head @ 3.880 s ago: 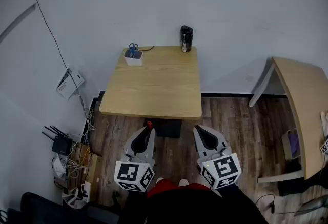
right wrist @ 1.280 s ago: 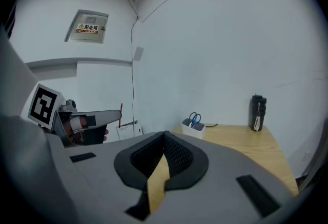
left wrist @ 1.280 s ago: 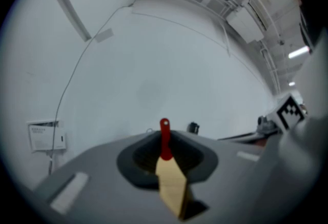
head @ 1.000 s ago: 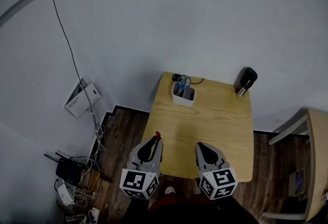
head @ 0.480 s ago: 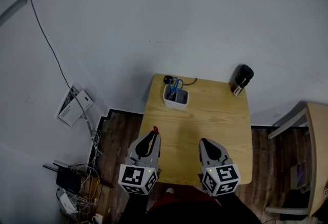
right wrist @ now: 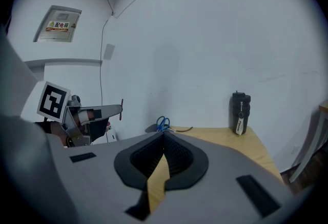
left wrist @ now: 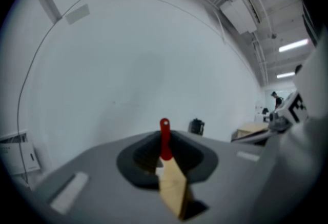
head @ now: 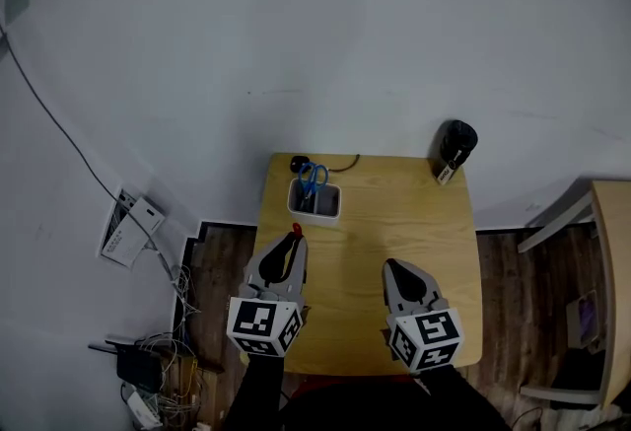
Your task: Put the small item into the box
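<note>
Head view: left gripper (head: pixel 292 248) pinches red small item (head: pixel 295 230) by table (head: pixel 404 222) left edge, near white box (head: pixel 314 202) at far-left corner; right gripper (head: pixel 396 271) jaws pressed together, nothing between.

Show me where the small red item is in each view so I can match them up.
Head view: red item lower left of centre, at the tip of the left gripper.
Left gripper view: dead centre, standing up between the shut jaws.
Right gripper view: left of centre, at the left gripper's tip.
Shared landmark: black bottle, visible in all three.
</note>
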`<state>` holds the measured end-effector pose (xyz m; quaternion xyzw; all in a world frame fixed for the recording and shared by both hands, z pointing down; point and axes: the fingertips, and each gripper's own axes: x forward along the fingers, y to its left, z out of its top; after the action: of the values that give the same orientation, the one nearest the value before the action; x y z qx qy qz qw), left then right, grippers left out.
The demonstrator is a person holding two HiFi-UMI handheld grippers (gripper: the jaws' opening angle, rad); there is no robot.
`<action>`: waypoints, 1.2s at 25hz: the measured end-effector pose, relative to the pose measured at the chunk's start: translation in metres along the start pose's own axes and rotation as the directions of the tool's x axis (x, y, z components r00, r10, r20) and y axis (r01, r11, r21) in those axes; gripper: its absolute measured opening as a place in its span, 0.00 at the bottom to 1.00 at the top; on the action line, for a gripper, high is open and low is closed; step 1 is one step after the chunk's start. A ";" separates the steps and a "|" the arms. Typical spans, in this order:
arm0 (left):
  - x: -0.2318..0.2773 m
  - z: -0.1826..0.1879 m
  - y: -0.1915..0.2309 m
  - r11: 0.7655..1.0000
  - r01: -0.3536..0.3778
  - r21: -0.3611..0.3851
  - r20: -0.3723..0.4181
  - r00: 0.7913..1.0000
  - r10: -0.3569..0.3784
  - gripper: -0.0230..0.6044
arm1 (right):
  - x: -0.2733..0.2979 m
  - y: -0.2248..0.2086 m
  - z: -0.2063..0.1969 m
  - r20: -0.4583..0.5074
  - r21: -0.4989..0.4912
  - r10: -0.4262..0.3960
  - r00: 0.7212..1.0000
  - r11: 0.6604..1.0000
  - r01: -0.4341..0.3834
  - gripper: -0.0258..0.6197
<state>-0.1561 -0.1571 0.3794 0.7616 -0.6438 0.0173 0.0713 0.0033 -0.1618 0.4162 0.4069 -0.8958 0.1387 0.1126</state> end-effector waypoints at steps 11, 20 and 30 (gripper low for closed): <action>0.067 -0.002 0.003 0.997 0.021 0.073 -0.060 0.998 -0.016 0.12 | 0.033 -0.030 0.000 -0.028 0.014 0.015 1.000 1.000 -0.015 0.05; 0.103 -0.018 0.008 0.991 0.105 0.081 -0.119 0.988 -0.095 0.12 | 0.049 -0.037 -0.004 -0.046 0.034 -0.063 0.997 0.997 0.065 0.05; 0.137 -0.047 0.010 0.974 0.214 0.077 -0.196 0.961 -0.196 0.12 | 0.065 -0.028 -0.011 -0.067 0.038 -0.152 0.986 0.987 0.155 0.05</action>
<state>-0.1394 -0.2864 0.4427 0.8219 -0.5502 0.1126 0.0958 -0.0163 -0.2212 0.4517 0.4723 -0.8546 0.1620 0.1427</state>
